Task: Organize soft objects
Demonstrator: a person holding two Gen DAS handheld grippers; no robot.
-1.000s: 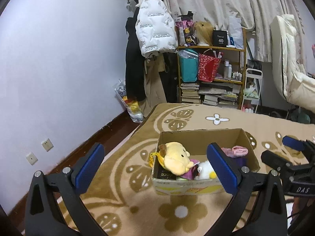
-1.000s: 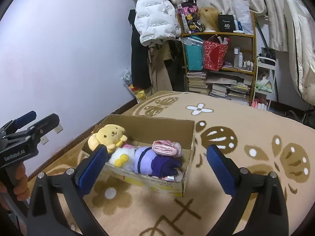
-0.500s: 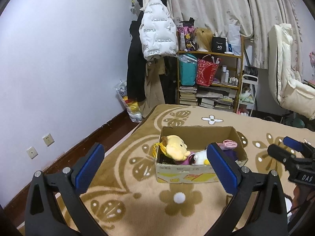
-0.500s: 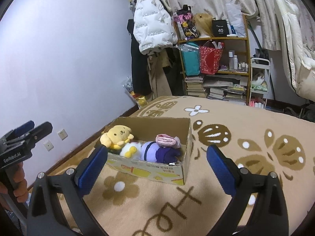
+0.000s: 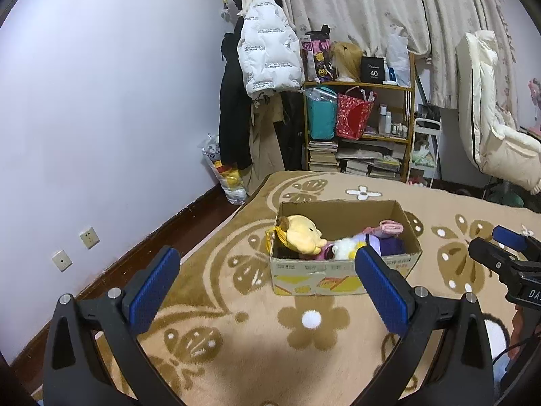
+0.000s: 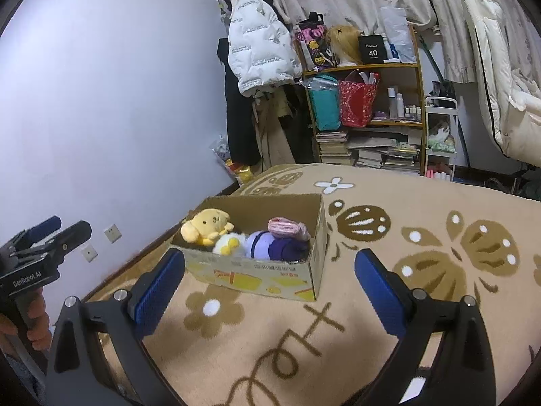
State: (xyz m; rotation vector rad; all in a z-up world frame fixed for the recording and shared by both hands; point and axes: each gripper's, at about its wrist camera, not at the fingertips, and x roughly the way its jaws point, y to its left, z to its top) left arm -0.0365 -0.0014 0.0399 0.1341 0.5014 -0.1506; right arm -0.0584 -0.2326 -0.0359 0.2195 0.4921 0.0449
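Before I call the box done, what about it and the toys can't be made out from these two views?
- Box floor: both views, covered by the toys.
- Yellow plush body: left view, sunk behind the near wall.
- Purple toy: both views, what it is; pink bundle lies on top.
- Box print: too small to read.

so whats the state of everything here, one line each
left gripper: open, holding nothing
right gripper: open, holding nothing
cardboard box: open-topped, upright on the rug
yellow plush: in the box, at its left end
white plush: in the box
purple plush: in the box
pink item: on top of the purple plush
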